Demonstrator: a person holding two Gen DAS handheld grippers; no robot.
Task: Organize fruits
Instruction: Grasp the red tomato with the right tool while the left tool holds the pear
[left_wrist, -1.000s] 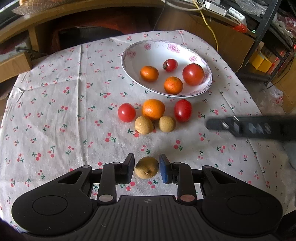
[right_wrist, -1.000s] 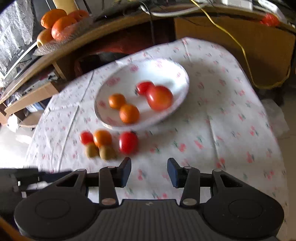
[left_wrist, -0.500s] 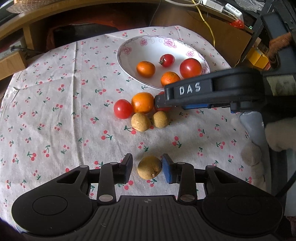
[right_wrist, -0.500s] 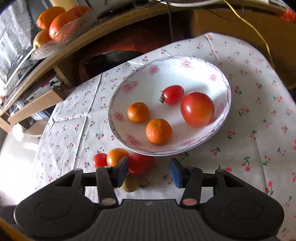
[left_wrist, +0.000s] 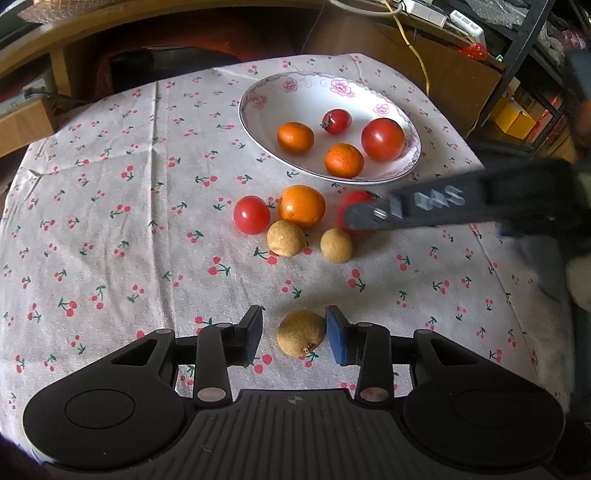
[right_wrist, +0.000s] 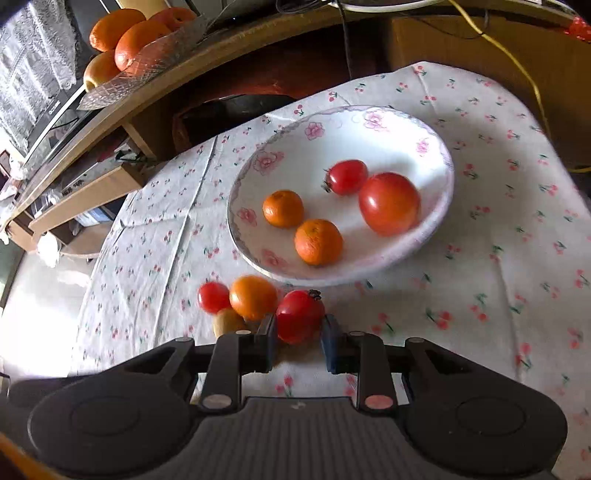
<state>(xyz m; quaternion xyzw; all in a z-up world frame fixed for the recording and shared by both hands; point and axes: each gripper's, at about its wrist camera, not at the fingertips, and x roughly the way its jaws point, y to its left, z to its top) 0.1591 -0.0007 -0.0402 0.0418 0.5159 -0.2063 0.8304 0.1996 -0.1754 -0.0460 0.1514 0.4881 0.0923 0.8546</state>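
Cherry-print cloth (left_wrist: 110, 229) covers the bench. On it, the left hand-held gripper (left_wrist: 293, 334) stands apart around a brown fruit (left_wrist: 301, 332), its right pad touching. The right hand-held gripper (right_wrist: 298, 338) brackets a red tomato (right_wrist: 299, 315) just below the white bowl (right_wrist: 436, 147), jaws apart.

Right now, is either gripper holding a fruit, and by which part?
Neither holds yet. The left gripper brackets a brown fruit, one pad touching. The right gripper straddles a red tomato at its sides.
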